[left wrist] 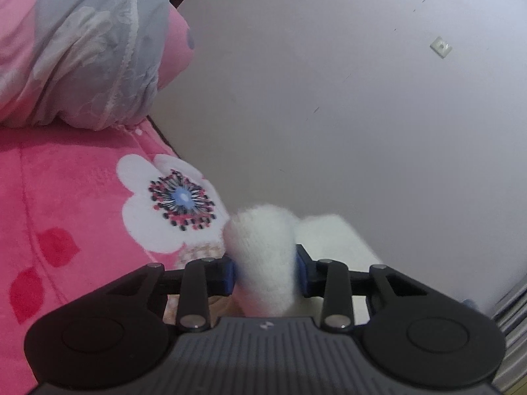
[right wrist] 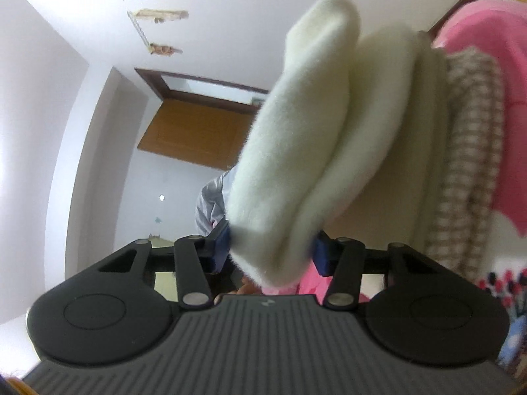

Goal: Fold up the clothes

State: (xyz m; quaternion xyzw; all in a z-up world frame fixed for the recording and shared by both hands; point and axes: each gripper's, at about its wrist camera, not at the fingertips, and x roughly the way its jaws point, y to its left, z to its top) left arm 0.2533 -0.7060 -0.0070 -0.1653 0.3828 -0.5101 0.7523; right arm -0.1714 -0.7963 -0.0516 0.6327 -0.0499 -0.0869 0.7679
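Left wrist: one white garment (left wrist: 263, 256) in one tool (left wrist: 266, 271).

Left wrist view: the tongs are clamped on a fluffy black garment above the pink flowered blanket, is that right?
Not quite. The left tongs are clamped on a fluffy white garment, not a black one, as the left wrist view shows. The pink flowered blanket does lie beneath it.

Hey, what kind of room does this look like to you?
Probably a bedroom in a home: a pink plush blanket with white flowers covers what looks like a bed, a grey-covered pillow or bedding bundle lies on it, and a brown wooden door stands beyond.
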